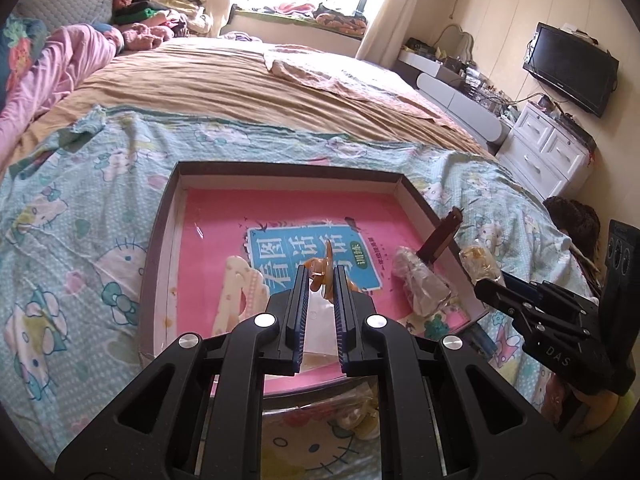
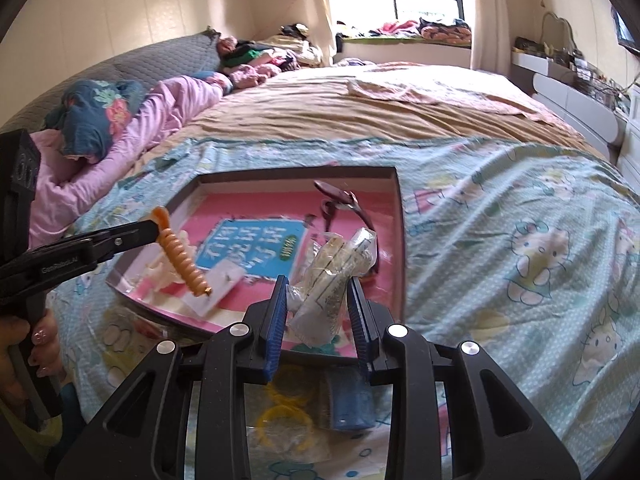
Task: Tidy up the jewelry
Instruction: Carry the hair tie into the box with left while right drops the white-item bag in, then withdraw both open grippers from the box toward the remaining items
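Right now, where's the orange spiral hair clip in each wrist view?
Left wrist: orange spiral hair clip sits centre frame, pinched at the left gripper tips, above the pink book.
Right wrist: same clip at left-centre, dangling from the left gripper over the tray's near-left corner.
Shared landmark: the book's blue title panel inside the dark-rimmed tray.
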The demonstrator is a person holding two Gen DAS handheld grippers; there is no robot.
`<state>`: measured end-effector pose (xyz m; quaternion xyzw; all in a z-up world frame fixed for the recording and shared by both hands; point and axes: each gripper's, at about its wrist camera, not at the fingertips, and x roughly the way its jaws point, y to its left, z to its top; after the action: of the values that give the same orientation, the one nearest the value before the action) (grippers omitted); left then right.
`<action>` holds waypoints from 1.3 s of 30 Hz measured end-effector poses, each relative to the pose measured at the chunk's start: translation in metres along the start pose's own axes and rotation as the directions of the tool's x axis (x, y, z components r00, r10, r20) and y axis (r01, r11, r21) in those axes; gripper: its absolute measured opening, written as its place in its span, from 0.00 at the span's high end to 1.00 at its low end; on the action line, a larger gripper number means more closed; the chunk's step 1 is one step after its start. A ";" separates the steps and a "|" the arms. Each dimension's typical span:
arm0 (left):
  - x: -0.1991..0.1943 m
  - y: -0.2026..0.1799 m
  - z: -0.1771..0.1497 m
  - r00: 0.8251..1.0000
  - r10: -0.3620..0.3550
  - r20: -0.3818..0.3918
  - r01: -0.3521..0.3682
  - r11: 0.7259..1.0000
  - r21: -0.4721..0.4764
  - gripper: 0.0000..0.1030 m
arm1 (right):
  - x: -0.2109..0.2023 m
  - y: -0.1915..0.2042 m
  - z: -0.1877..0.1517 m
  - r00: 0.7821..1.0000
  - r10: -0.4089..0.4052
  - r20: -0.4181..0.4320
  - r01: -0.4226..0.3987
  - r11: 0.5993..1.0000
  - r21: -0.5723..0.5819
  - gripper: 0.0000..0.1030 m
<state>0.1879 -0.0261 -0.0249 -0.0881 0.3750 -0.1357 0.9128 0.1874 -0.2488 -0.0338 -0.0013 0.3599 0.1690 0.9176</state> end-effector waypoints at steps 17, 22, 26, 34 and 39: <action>0.004 0.010 -0.002 1.000 0.009 -0.027 -0.010 1.000 -0.018 0.83 | 0.012 -0.010 -0.002 0.999 -0.031 -0.021 0.032 0.998 0.052 0.58; -0.002 0.011 0.000 1.000 0.011 -0.023 -0.012 1.000 -0.025 0.70 | -0.001 -0.010 0.003 1.000 -0.021 0.013 0.020 0.998 0.064 0.35; -0.009 0.010 0.001 1.000 0.014 -0.014 -0.014 0.999 -0.029 0.62 | -0.011 -0.011 0.006 0.999 -0.013 0.038 0.010 0.997 0.079 0.27; -0.027 0.008 0.004 0.999 0.032 0.023 -0.031 0.998 -0.045 0.32 | -0.029 -0.009 0.010 0.997 -0.007 0.072 0.002 0.998 0.068 0.23; -0.036 0.009 0.005 0.998 0.048 0.042 -0.046 0.998 -0.051 0.18 | -0.037 -0.006 0.010 0.996 -0.003 0.085 -0.002 0.998 0.062 0.22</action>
<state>0.1687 -0.0056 0.0002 -0.1051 0.3603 -0.1026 0.9212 0.1708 -0.2646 -0.0023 0.0345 0.3255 0.1574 0.9317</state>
